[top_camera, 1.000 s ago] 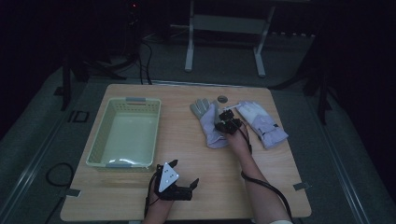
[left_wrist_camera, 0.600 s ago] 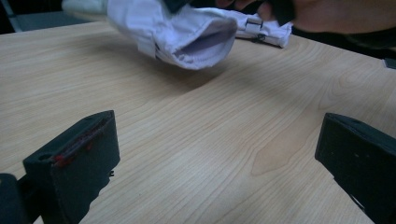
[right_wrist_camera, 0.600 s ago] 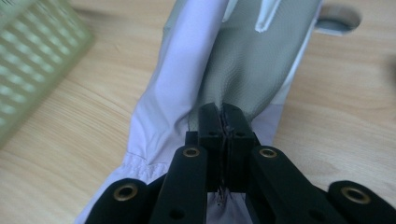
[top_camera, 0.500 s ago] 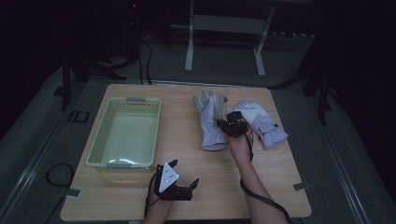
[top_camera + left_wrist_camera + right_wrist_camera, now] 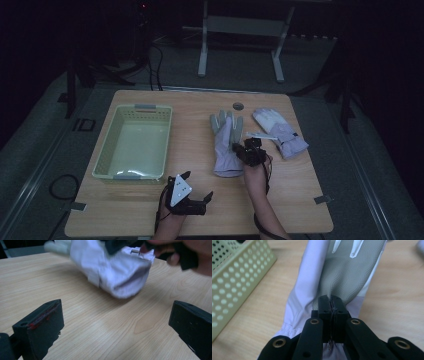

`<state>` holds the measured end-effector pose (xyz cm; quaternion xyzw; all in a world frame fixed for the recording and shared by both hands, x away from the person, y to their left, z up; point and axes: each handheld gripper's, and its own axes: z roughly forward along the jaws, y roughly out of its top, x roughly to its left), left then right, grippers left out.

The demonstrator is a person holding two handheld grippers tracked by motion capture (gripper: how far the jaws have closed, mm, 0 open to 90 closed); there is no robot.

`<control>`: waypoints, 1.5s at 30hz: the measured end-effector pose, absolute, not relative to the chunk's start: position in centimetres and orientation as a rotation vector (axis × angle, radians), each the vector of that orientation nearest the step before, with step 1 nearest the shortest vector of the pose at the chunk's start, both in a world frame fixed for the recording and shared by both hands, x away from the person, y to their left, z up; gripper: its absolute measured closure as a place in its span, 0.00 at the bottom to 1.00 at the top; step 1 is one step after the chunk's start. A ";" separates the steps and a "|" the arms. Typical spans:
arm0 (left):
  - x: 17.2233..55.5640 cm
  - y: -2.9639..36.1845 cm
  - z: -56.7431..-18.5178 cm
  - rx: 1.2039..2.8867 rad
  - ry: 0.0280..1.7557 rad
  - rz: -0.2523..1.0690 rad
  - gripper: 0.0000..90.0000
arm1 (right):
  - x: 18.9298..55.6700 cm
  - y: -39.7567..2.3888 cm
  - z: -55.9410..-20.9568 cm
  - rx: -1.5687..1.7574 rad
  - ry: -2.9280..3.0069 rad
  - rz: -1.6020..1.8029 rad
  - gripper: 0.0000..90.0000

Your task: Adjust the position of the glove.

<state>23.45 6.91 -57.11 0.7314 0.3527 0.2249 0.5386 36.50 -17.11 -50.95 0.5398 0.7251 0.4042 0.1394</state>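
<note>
Two pale lilac gloves lie on the wooden table. The left glove [image 5: 226,142] shows its grey palm [image 5: 347,272] and points away from me. My right gripper [image 5: 246,150] sits over its cuff end, jaws shut on a pinch of the grey fabric [image 5: 331,305]. The other glove [image 5: 280,132] lies just to the right, apart from the gripper. My left gripper [image 5: 196,186] rests near the table's front edge, jaws wide open with bare wood between them [image 5: 117,322]. In the left gripper view the held glove's cuff [image 5: 117,270] is ahead of it.
A pale green perforated basket [image 5: 132,175] stands on the table's left half, its wall [image 5: 234,277] close beside the held glove. A small round grommet [image 5: 238,106] marks the far edge. Beyond the table stands a metal frame [image 5: 240,25] on a dark floor.
My right gripper has drawn back toward the near edge, still pinching the left glove, which has shifted slightly with it. The left gripper has stayed put.
</note>
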 end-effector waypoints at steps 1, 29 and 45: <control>23.5 6.9 -57.1 1.740 0.839 0.534 0.00 | 36.5 -17.0 -51.4 1.567 2.098 1.156 0.98; 23.5 6.8 -57.1 1.744 0.837 0.534 0.00 | 37.2 -19.1 -51.0 1.508 2.148 1.099 0.60; 23.5 6.8 -57.1 1.743 0.843 0.533 0.00 | 38.3 -25.4 -49.4 1.324 2.186 1.022 0.61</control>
